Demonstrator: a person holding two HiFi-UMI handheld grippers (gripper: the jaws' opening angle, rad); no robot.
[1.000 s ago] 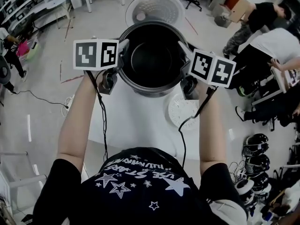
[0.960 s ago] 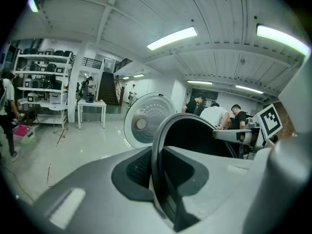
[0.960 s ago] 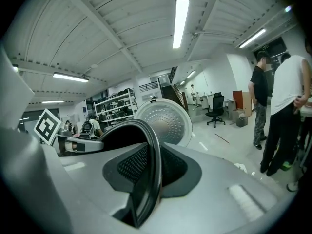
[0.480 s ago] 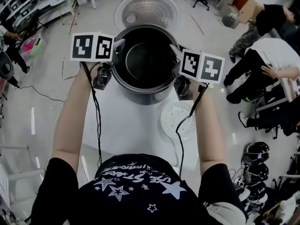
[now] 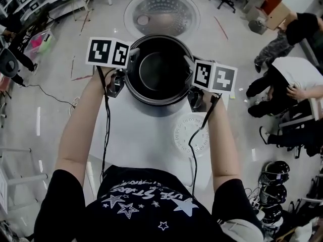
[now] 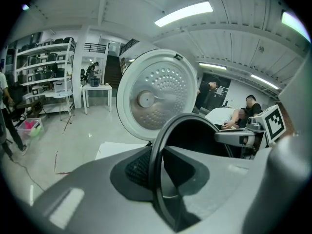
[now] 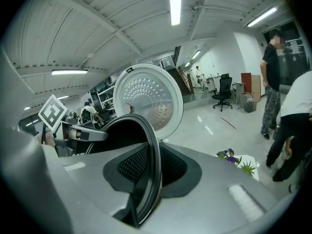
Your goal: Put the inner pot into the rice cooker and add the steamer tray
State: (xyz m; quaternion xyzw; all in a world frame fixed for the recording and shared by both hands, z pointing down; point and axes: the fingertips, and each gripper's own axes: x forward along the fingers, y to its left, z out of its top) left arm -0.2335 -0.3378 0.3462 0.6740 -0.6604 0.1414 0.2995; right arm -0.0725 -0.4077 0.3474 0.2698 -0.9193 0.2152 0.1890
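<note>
Grips the inner pot by its rim from opposite sides, left gripper and right gripper both narrowed onto the edge. Holds it over the table, just before the rice cooker's raised lid. Leaves the steamer tray flat on the table by the right forearm.

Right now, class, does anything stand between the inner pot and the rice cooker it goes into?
Nothing visible does: the lid stands open beyond the inner pot, and the steamer tray lies aside on the table.
</note>
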